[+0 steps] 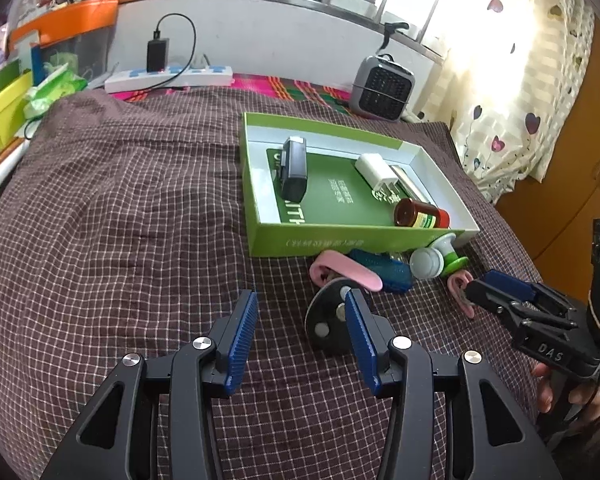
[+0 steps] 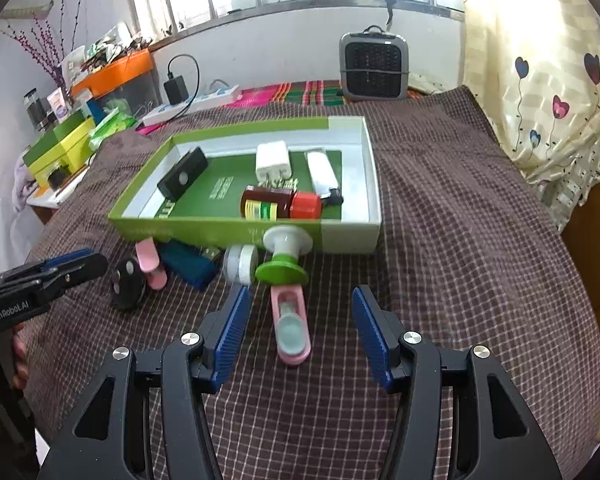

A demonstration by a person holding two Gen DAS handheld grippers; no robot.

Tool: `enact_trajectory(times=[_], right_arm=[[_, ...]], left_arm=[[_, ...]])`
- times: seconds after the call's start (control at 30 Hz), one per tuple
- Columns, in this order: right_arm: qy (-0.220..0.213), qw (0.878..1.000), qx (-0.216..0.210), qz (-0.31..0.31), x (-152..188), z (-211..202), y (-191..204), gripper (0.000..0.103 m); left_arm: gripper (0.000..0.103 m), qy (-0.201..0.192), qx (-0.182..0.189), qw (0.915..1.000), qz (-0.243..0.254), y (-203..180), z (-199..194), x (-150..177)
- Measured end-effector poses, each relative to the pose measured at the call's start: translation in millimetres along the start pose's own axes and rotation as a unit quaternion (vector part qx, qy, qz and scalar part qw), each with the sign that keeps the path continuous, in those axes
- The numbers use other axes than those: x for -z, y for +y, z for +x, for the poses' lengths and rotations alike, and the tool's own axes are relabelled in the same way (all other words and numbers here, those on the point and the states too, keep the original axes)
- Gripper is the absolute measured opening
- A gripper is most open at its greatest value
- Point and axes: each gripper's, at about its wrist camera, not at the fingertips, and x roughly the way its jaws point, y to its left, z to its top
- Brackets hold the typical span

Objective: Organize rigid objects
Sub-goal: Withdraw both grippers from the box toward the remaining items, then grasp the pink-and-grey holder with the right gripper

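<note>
Right wrist | green box (image 2: 220, 232) | brown red-capped bottle (image 2: 280, 205) lying inside

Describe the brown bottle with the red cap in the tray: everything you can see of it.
The small brown bottle with a red screw cap looks like tinted glass or plastic, capped, with a green-and-yellow label around its middle. It lies on its side inside the shallow green-and-white cardboard tray, along the near wall, cap pointing right. Neither gripper touches it.
</note>
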Motion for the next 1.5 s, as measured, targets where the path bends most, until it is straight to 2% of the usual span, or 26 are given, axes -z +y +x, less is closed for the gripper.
enact_trajectory(times=[0.4, 0.6, 0.7, 0.73, 0.9, 0.97, 1.5], right_arm=[[0.030, 0.999, 0.007, -0.016, 4.1, 21.6, 9.8, 0.055], [0.026, 0.999, 0.018, -0.023, 3.3, 23.3, 9.6, 0.055], [0.024, 0.999, 0.024, -0.029, 3.8, 23.1, 9.9, 0.046], [0.023, 0.999, 0.024, -0.030, 3.7, 22.8, 9.3, 0.041], [0.020, 0.999, 0.016, -0.033, 4.3, 21.1, 8.8, 0.032], [0.018, 0.999, 0.015, -0.033, 4.8, 20.0, 8.3, 0.019], [0.013, 1.000, 0.006, -0.014, 9.1, 12.8, -10.1, 0.019]], left_arm=[[0.045, 0.015, 0.011, 0.9998, 0.001, -1.0, 5.1, 6.8], [0.045, 0.018, 0.020, 0.9996, 0.007, -6.1, 8.3, 6.2], [0.045, 0.022, 0.021, 0.9995, 0.010, -9.6, 11.0, 5.6], [0.045, 0.022, 0.021, 0.9995, 0.011, -10.4, 11.4, 5.5], [0.045, 0.027, 0.011, 0.9994, 0.016, -15.2, 16.3, 4.2], [0.045, 0.029, 0.006, 0.9994, 0.018, -16.4, 18.0, 4.0], [0.045, 0.032, -0.011, 0.9994, 0.012, -22.7, 30.1, 1.1]])
